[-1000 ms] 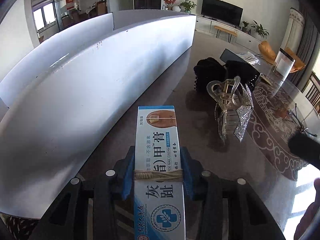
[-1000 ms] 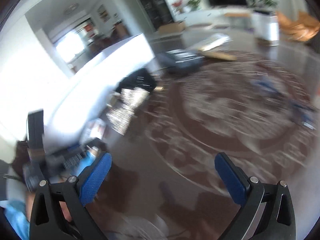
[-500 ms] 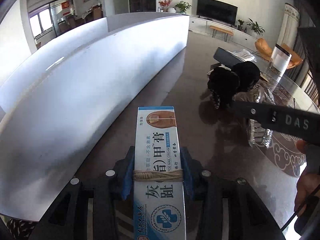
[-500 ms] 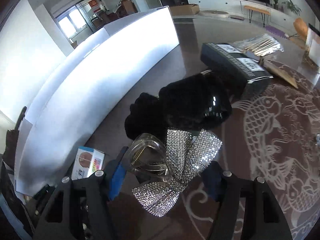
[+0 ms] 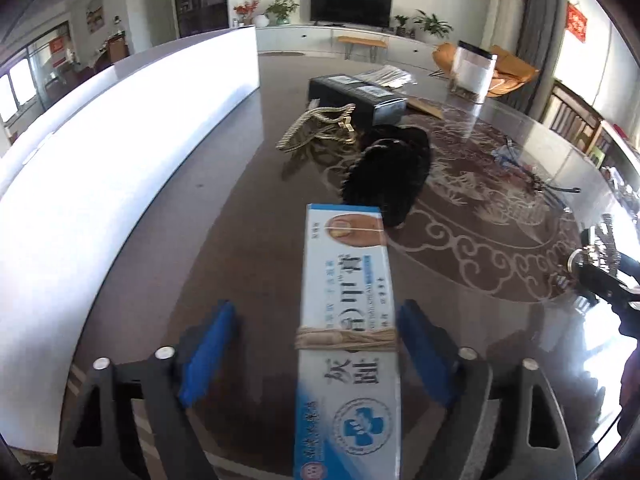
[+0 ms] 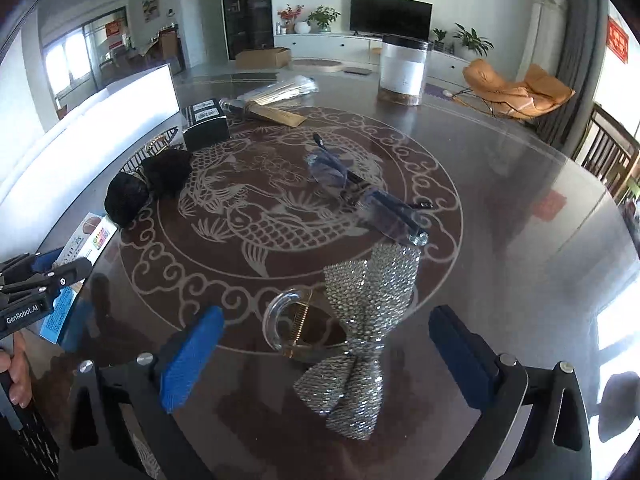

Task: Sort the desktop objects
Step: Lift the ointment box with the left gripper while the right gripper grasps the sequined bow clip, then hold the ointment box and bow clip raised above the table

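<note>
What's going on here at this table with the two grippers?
A person is sorting small things on a glass-topped table with a gripper in each hand. The left gripper is opening around a white and blue cream box, its pads no longer pressing it. The right gripper is also opening, with a sparkly bow hair clip lying between its fingers. A black fluffy hair clip and glasses lie farther out.

We see a bright living room: a dark television (image 6: pixel 391 16) on a white wall, potted plants (image 6: pixel 472 40), an orange lounge chair (image 6: pixel 516 90), and what may be windows (image 6: pixel 68 64) at left.
</note>
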Motion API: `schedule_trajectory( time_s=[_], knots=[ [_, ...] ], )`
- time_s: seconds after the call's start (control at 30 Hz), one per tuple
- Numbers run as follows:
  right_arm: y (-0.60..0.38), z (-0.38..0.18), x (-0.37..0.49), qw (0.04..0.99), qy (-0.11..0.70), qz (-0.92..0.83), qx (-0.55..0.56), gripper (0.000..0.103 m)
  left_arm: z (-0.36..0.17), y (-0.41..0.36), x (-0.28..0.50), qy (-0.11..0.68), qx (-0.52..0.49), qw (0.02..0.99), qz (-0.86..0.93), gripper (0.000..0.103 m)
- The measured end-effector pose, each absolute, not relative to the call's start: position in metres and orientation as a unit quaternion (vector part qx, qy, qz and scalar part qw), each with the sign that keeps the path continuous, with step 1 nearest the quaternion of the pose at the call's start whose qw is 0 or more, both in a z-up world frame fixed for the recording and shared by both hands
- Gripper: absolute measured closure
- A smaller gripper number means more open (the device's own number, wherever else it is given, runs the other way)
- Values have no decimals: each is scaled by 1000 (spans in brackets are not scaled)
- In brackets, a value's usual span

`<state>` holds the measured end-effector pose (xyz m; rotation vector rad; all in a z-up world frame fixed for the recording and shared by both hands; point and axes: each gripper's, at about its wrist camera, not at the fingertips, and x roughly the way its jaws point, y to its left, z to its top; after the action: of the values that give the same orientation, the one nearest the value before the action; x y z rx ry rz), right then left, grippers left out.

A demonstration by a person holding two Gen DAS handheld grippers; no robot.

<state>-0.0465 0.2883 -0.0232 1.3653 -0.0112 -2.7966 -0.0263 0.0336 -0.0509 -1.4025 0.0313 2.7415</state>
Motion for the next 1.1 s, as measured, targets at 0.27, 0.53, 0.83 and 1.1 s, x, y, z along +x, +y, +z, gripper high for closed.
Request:
schedule_trajectory(
  time_s=[0.27,0.53,0.83,1.1],
  knots=[
    [276,-45,-53,-27,-6,-889,457,0,-59,34,-25,28,-462,22,886,1],
    [274,-47,-55,-26,-6,-889,457,0,-60,31,-24,19,-463,33,885,0],
    [274,-47,-54,-27,-5,-889,457,0,-60,31,-24,19,-463,32,885,0],
    [274,-47,-54,-27,-5,-889,457,0,-60,31,-24,19,-463,32,886,0]
  ],
)
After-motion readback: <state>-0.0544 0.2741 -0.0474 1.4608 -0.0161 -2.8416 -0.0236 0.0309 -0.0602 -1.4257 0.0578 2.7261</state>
